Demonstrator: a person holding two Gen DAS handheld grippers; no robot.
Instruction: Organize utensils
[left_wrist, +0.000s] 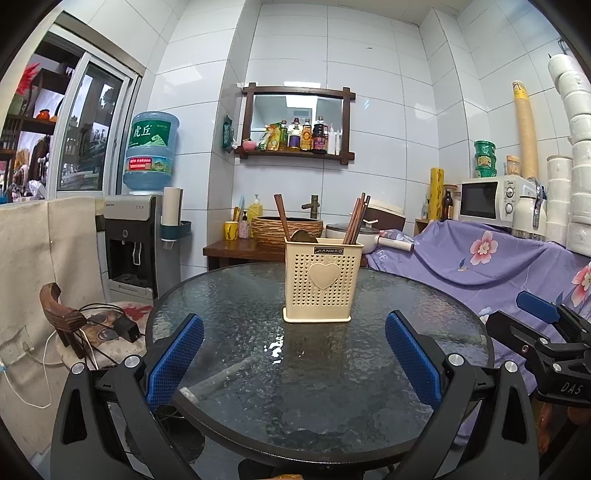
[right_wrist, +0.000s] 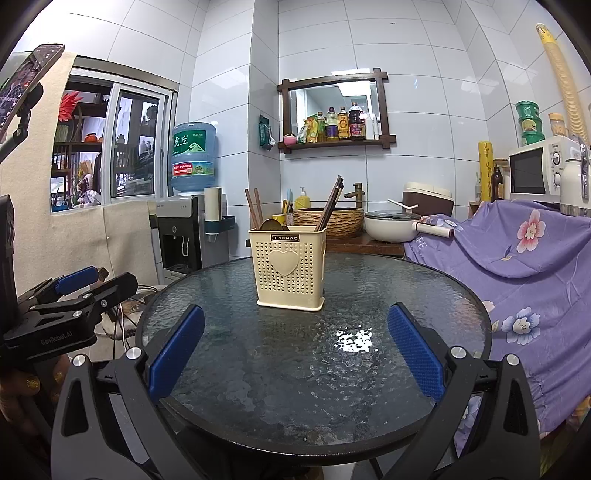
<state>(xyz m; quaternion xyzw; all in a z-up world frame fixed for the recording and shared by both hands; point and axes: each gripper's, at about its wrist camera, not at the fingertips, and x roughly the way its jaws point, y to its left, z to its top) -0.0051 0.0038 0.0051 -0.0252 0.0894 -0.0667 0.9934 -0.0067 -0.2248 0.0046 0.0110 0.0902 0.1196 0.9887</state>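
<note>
Looking from the near edge, the left gripper (left_wrist: 293, 354) is seen at the bottom of the left wrist frame, its blue pads (left_wrist: 175, 360) spread wide with nothing between them. The right gripper (right_wrist: 295, 354) is seen likewise at the bottom of the right wrist frame, jaws wide apart and empty. Both are held above the near rim of the round glass table (left_wrist: 229, 417), whose top is textured and shiny, so it is judged to be slippery.

Further in, near the centre of both frames, the cream utensil holder (left_wrist: 319, 284) is placed upright on the glass. It is perforated plastic, judged to be light and fairly stiff, and it may slide or tip if it is pushed from one side.

In its left compartment a wooden spoon (left_wrist: 282, 218) and a second, rounded wooden piece are seen; in its right compartment a bundle of dark chopsticks (left_wrist: 356, 218) is leaned to the right. These are judged to be light, stiff and thin. It is advised that they be taken on the upper shaft, above the rim, across the narrow width, while the holder is steadied. No loose utensil can be seen on the table.

Behind, in the upper half of the frames, a basin and a wall shelf are visible.
</note>
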